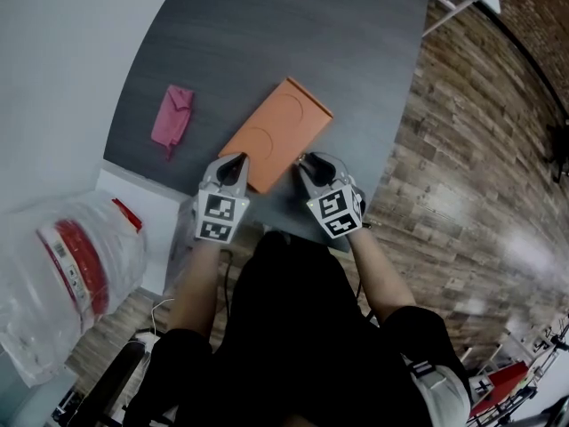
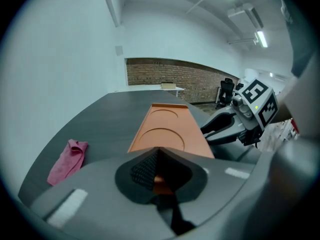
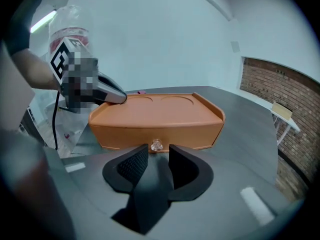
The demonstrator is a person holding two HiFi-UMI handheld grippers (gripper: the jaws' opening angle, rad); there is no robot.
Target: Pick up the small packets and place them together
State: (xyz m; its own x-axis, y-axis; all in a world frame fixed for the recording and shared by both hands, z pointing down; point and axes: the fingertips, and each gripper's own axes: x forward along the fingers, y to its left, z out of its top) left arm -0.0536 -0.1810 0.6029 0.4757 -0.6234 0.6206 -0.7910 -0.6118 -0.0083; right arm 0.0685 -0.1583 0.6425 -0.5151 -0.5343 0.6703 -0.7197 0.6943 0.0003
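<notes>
At the near edge of a dark grey tabletop (image 1: 267, 34), a person works on a flat orange plastic drawer box (image 1: 277, 132) with two round recesses in its top. The left gripper (image 2: 159, 153) has its fingers (image 2: 144, 170) clenched together, grasping nothing, with the tips bearing on the box's near corner. The right gripper (image 3: 157, 154) faces the drawer front with its fingers (image 3: 134, 164) released and parted. The small clear faceted knob (image 3: 156, 145) sits just ahead of the gap and is not yet pinched.

The only packet-like thing in view is a crumpled pink soft pouch (image 1: 172, 116). It lies on the tabletop well to the left of the box, apart from both grippers (whether more packets wait inside the drawer cannot be told).

The likeliest slip is at the knob: it is small and glassy, so the right fingers could close just short of it or skid off as they squeeze. A pull is the second hazard. The box looks light and is pinned at one corner only, so it could swivel or slide towards the tabletop's edge, which lies close by the grippers. A sharp tug could also bring the drawer right out and scatter whatever it holds
</notes>
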